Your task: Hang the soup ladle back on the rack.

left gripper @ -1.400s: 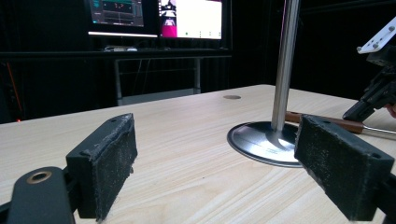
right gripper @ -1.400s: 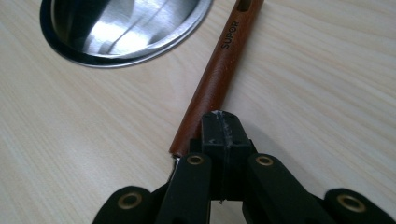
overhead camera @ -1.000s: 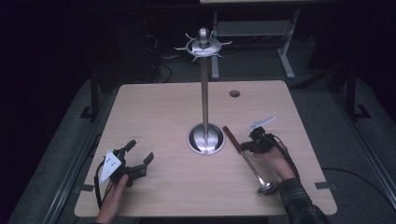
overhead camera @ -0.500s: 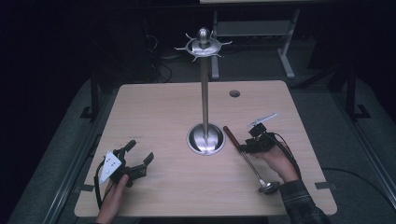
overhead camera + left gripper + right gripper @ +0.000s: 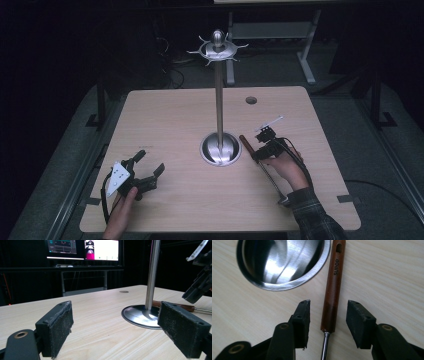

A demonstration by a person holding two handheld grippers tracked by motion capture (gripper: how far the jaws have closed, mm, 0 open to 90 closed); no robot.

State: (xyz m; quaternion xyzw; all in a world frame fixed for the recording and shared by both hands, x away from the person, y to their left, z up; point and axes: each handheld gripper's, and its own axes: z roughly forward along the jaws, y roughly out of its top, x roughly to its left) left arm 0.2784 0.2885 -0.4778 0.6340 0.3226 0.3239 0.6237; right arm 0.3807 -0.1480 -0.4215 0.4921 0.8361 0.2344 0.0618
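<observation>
A steel utensil stand (image 5: 220, 149) with a round base, a tall pole and a ring of hooks (image 5: 218, 50) stands mid-table. A long utensil with a brown wooden handle (image 5: 333, 290) and a steel shaft (image 5: 272, 177) lies flat on the table to the right of the base. My right gripper (image 5: 328, 303) hovers over the handle (image 5: 246, 142), pointing down. Its jaws straddle the handle with a gap on each side and have just been closing slightly. My left gripper (image 5: 151, 161) rests wide open and empty near the front left of the table (image 5: 170, 115).
A round cable hole (image 5: 251, 100) sits near the table's far right edge. The left gripper view looks along the table at the stand's base (image 5: 140, 315), its pole (image 5: 152, 272) and the right gripper (image 5: 200, 285). Monitors (image 5: 82, 248) and desk frames stand beyond the table.
The right gripper has lifted slightly and shifted toward the stand, and its jaws have come apart around the handle. The utensil still lies on the table. The left hand has not moved.
</observation>
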